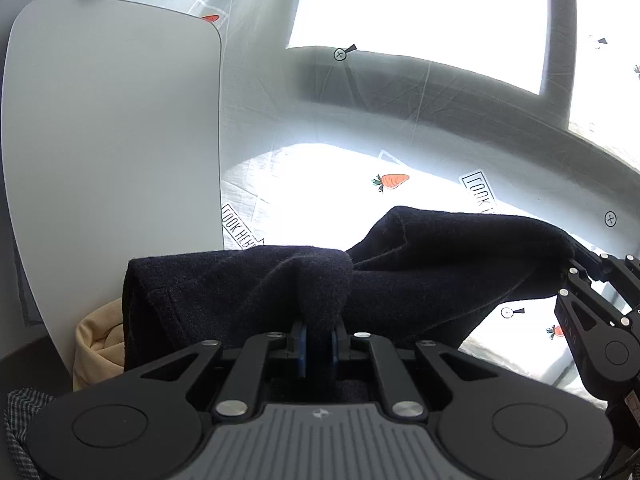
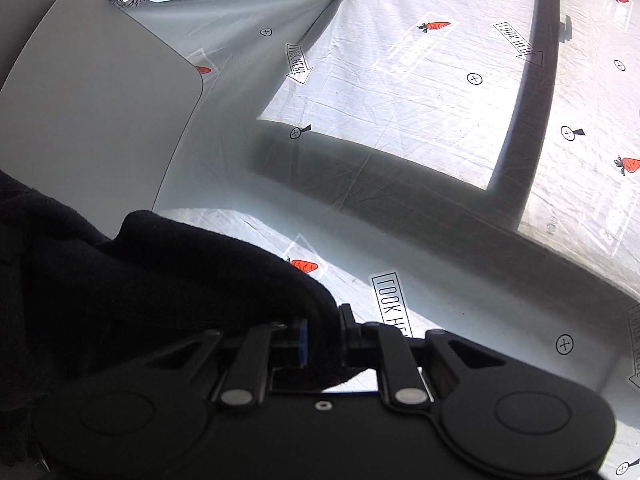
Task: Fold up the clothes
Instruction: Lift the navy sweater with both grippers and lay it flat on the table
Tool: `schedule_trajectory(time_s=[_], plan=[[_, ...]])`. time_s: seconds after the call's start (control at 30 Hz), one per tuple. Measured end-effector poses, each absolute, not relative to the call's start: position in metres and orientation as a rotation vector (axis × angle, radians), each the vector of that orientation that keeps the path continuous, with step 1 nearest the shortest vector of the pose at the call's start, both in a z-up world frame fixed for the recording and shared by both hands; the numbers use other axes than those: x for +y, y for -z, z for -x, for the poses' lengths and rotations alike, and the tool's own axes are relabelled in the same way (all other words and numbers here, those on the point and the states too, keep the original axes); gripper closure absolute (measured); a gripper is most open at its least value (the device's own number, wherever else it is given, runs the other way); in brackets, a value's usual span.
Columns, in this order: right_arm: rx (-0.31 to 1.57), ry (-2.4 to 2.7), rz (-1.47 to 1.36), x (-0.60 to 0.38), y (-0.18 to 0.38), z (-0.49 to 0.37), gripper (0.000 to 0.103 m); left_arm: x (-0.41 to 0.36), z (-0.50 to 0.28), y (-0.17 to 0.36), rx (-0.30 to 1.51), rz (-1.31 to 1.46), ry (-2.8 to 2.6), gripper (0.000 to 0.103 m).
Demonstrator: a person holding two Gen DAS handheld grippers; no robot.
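A dark navy fleece garment [image 1: 440, 256] hangs stretched between both grippers above a white printed sheet. My left gripper [image 1: 319, 340] is shut on a bunched fold of the garment, its blue pads pressing the cloth from both sides. In the right wrist view the same dark garment [image 2: 160, 280] fills the lower left, and my right gripper [image 2: 322, 342] is shut on its edge. The right gripper's black linkage [image 1: 600, 320] also shows at the right edge of the left wrist view, holding the far end of the cloth.
A white sheet [image 2: 400, 80] printed with carrots and "LOOK HERE" arrows covers the surface, crossed by dark window-frame shadows. A grey rounded tabletop [image 1: 112, 140] stands at left. A cream cloth [image 1: 100, 344] and a checked fabric [image 1: 24, 420] lie low at left.
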State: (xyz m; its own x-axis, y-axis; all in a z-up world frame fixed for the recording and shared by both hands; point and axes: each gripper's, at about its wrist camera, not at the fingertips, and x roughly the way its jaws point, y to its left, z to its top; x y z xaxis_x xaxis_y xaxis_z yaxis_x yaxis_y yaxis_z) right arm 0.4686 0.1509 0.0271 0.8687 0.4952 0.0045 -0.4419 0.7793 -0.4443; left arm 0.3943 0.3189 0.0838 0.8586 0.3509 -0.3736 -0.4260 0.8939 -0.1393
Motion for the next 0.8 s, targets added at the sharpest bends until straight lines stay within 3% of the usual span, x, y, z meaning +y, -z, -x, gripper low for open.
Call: schedule_trajectory(time_s=[0.2,0.5,0.8], plan=[[-0.266,-0.270,0.404,-0.006,-0.094,-0.438,0.088,0.203,-0.376,-0.139,0.192,0.251,-0.252,0.092],[-0.376,0.039,0.398,-0.216,-0.168,-0.372,0.088,0.060,-0.326,-0.147,0.178,0.442,0.029,0.092],[-0.353,0.056,0.338,-0.306,-0.196,-0.265,0.087,0.022,-0.229,-0.199,0.084,0.449,0.184,0.091]])
